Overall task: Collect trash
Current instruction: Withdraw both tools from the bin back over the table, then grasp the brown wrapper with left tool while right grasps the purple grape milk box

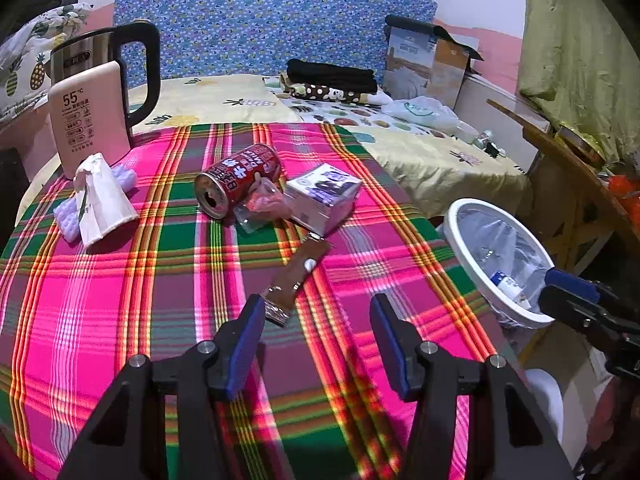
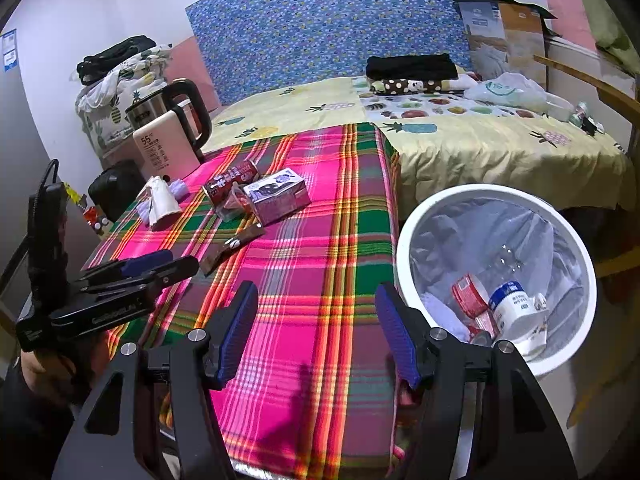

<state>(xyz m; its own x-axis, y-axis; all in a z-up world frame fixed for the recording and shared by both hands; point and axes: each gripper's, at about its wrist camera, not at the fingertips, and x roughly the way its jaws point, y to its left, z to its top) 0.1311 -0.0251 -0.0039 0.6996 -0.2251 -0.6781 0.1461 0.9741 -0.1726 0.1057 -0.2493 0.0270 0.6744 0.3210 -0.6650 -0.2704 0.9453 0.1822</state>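
- Left gripper (image 1: 316,312) fingers spread, nothing between them; angled down over the table (image 1: 120,300), aimed at the brown wrapper (image 1: 298,276) at 12 o'clock, likely the next pick since it lies nearest.
- Right gripper (image 2: 316,304) fingers also released and empty, hanging over the table edge with the trash bin (image 2: 404,248) at its 2 o'clock, probably positioned for easy drops.
- Remaining trash clustered mid-table: red can (image 1: 236,180) on its side, crumpled clear plastic (image 1: 262,204) touching it, purple carton (image 1: 324,194) just beside, white paper bag (image 1: 102,200) at 10 o'clock.
- Bin, lined with a bag, already holds a can and a cup; task looks partway done.
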